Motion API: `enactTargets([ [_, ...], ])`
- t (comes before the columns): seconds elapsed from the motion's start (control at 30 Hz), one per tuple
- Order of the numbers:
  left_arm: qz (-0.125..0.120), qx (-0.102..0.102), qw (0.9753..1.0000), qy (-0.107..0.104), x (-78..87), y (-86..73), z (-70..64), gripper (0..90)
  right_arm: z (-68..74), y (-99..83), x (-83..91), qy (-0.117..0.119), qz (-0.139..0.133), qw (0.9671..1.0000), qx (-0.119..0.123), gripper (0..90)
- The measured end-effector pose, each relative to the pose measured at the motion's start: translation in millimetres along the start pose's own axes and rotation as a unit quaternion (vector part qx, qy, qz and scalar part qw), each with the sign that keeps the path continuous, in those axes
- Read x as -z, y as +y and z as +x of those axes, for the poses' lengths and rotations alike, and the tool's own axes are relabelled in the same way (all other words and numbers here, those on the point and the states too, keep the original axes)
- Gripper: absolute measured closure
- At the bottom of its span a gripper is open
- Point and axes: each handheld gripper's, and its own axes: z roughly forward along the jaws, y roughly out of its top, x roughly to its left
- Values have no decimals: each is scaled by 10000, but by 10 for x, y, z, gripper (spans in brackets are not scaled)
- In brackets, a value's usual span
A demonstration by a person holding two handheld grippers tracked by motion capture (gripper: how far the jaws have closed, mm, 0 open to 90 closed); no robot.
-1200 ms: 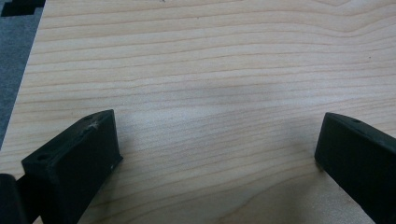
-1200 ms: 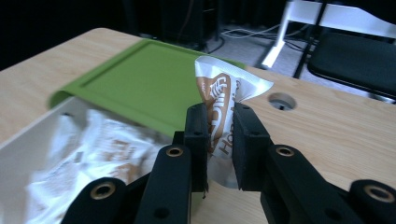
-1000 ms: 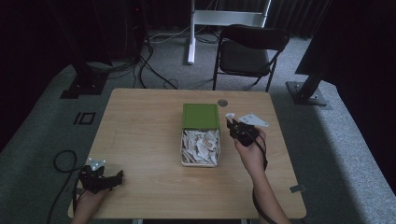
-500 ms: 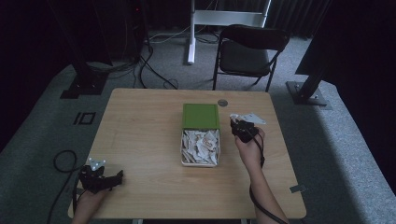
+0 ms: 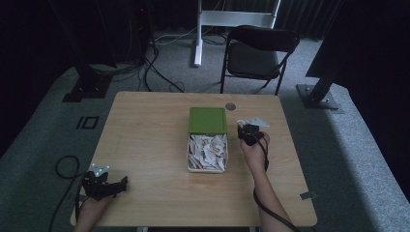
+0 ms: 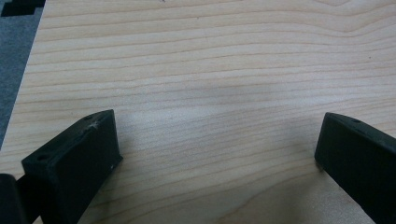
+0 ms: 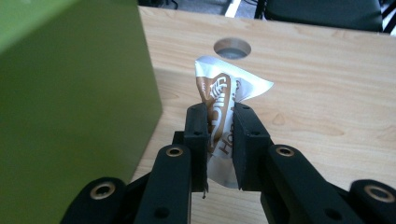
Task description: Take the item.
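At the table's (image 5: 145, 135) near left corner the left gripper (image 5: 104, 182) rests with its jaws spread wide over bare wood. In the middle stands an open box (image 5: 207, 152) of white-and-brown sachets, its green lid (image 5: 208, 120) tipped up at the far end. Just right of the lid, the right gripper (image 7: 219, 128) is clamped on one sachet (image 7: 222, 100), held above the tabletop near a round hole (image 7: 232, 48).

Count of things on and around the table (image 5: 145, 145)

One table, one box (image 5: 207, 152) near its middle with one green lid (image 5: 208, 120) at the far end, and many packets inside, too jumbled to count. One packet (image 7: 219, 107) beside the lid. Two grippers: left (image 5: 104, 181), right (image 5: 247, 131). One hole (image 5: 230, 106) and one chair (image 5: 258, 53) beyond the box.
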Motion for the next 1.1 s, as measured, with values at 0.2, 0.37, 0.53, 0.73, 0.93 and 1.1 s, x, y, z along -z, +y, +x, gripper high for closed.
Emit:
enactTargets([
  [0.2, 0, 2, 10000, 0, 0, 0, 0, 7, -42, -136, -151, -74, 226, 9997, -76, 775],
  [0.37, -1, 1, 10000, 0, 0, 0, 0, 7, -64, -219, -231, -139, 410, 9990, -76, 775],
  [0.53, -1, 0, 10000, 0, 0, 0, 0, 7, -80, -270, -286, -166, 531, 9984, -129, 772],
  [0.73, 0, 0, 10000, 0, 0, 0, 0, 7, -85, -324, -349, -191, 647, 9976, -136, 758],
  [0.93, -1, 1, 10000, 0, 0, 0, 0, 7, -98, -322, -353, -230, 598, 9977, -216, 627],
  [1.1, 0, 0, 10000, 0, 0, 0, 0, 7, -111, -270, -288, -135, 561, 9979, -288, 541],
])
